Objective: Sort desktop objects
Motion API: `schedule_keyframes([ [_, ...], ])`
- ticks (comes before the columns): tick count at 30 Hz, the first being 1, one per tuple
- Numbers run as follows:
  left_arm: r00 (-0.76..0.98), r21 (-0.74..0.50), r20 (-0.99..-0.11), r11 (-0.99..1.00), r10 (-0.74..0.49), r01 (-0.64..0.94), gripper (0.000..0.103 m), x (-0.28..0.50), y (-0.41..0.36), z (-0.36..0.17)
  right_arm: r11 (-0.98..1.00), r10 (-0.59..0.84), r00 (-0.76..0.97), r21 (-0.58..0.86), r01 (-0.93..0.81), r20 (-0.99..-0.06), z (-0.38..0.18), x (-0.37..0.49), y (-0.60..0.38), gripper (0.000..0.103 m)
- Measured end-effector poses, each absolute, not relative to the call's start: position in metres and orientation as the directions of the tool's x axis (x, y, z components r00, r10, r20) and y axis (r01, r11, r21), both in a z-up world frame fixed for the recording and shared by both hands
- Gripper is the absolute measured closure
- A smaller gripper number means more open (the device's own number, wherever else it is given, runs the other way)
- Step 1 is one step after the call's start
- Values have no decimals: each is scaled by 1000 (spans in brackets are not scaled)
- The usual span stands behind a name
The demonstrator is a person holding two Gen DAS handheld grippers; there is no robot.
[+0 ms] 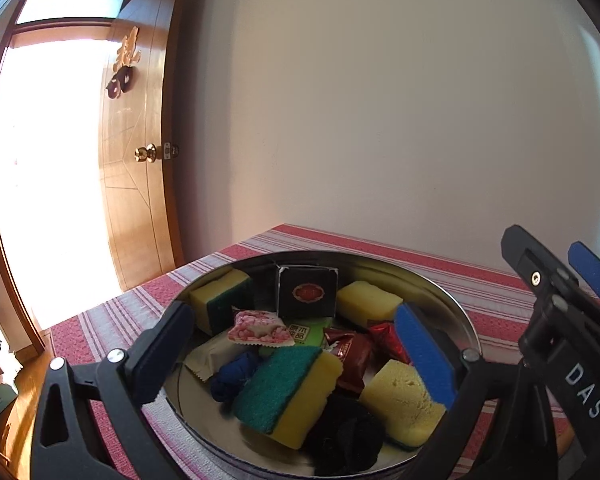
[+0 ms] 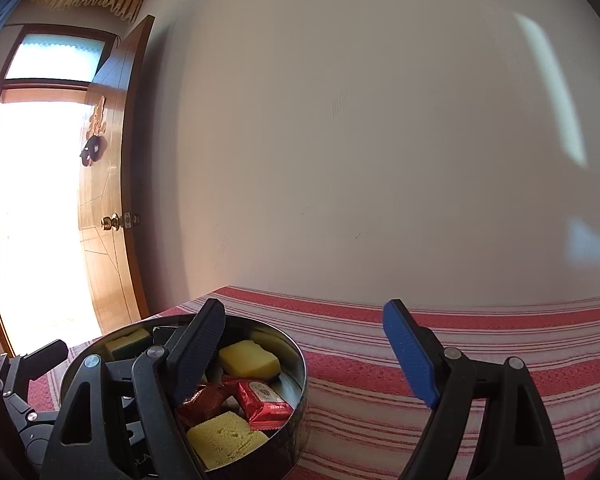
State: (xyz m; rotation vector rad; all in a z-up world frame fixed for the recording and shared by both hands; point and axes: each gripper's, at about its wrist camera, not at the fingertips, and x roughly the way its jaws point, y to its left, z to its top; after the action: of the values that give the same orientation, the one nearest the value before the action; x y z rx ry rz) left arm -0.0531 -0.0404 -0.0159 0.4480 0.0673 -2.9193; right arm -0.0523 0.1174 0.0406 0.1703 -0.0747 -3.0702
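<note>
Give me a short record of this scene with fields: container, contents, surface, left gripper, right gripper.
container: round metal tin, lid off
contents: yellow-green sponges, red candy wrappers, black box with red emblem, pink snack packet, blue cloth ball, black cloth ball
surface: red and white striped tablecloth
left gripper: open, empty, fingers framing the tin
right gripper: open, empty, over the tin's right rim
</note>
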Motion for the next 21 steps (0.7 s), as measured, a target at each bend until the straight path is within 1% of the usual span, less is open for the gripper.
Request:
schedule_keyframes([
  [1, -939, -1, -283, -979, -194, 202, 1, -51, -39, -15, -997, -66, -992, 56, 60, -112, 40, -50, 118, 19],
  [4, -943, 17, -253, -976, -214, 217, 1, -47, -35, -17, -997, -58, -992, 57, 51, -117, 37, -43, 118, 13],
  [8, -943, 10, -244, -973, -226, 230, 1, -43, -37, -14, -1000, -9, -997, 24, 7, -75, 38, -30, 116, 2],
  [9, -942, 8, -242, -972, -231, 236, 1, -42, -36, -14, -1000, 6, -998, 11, -6, -65, 38, -28, 115, 0],
  [16, -934, -9, -237, -961, -268, 278, 0, -36, -39, -15, -998, 43, -998, -42, -41, -35, 38, -20, 110, 0],
  [18, -938, -28, -247, -966, -242, 256, 0, -35, -40, -17, -998, 49, -998, -40, -48, -37, 39, -18, 110, 0],
  [21, -945, -59, -281, -980, -166, 190, 0, -32, -39, -20, -998, 62, -997, -28, -61, -43, 39, -14, 115, 1],
])
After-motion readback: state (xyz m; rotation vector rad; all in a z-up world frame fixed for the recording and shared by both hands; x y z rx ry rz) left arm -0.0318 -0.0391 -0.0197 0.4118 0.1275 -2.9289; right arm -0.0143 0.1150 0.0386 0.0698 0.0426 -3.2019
